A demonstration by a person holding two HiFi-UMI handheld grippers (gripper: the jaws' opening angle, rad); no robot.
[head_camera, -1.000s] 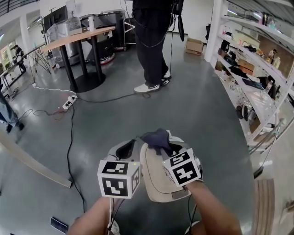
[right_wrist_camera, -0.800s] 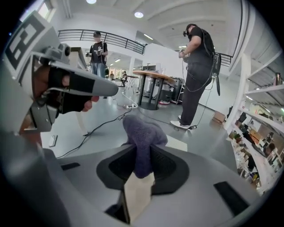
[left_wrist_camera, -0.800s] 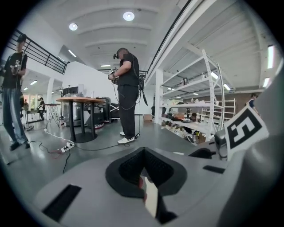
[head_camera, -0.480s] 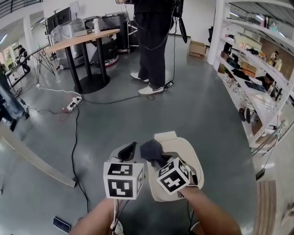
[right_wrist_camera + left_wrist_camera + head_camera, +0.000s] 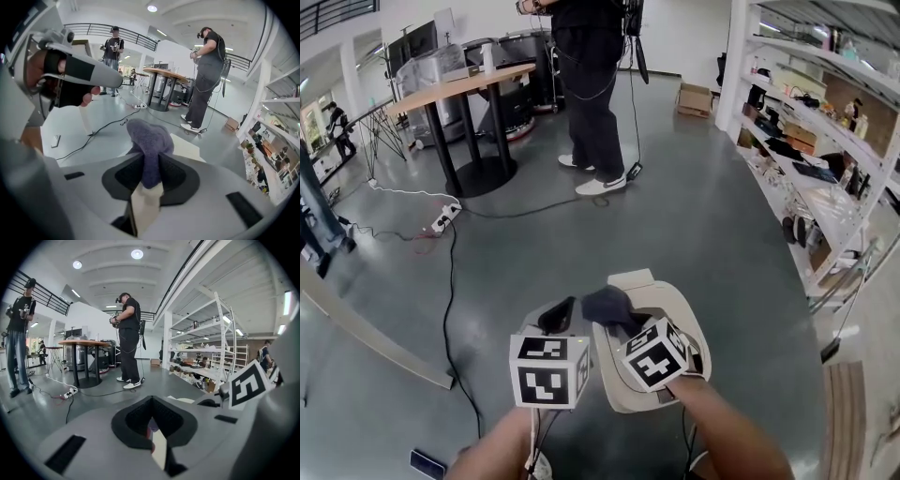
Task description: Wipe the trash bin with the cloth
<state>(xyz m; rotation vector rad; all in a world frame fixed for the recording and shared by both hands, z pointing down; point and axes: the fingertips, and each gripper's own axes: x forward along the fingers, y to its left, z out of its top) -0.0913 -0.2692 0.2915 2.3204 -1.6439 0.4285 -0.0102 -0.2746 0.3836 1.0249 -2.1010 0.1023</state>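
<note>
A beige trash bin (image 5: pixel 670 323) stands on the grey floor just in front of me, seen from above. A dark purple cloth (image 5: pixel 607 304) rests at the bin's top left edge, and my right gripper (image 5: pixel 622 323) is shut on it. In the right gripper view the cloth (image 5: pixel 149 140) bulges out from between the pads, with the bin's pale top (image 5: pixel 187 146) beyond it. My left gripper (image 5: pixel 559 314) hovers just left of the bin, its jaws together with nothing held. A sliver of the bin (image 5: pixel 183 400) shows in the left gripper view, behind the left gripper (image 5: pixel 151 422).
A person (image 5: pixel 586 84) stands on the floor ahead. A round-based high table (image 5: pixel 464 89) is at far left, with a black cable (image 5: pixel 445 281) and power strip (image 5: pixel 442 221) across the floor. White shelving (image 5: pixel 806 141) lines the right side. A cardboard box (image 5: pixel 695 97) sits far back.
My right gripper has drawn the cloth nearer and leftward over the bin's top. The left gripper stayed beside the bin. The standing person has shifted slightly left.
</note>
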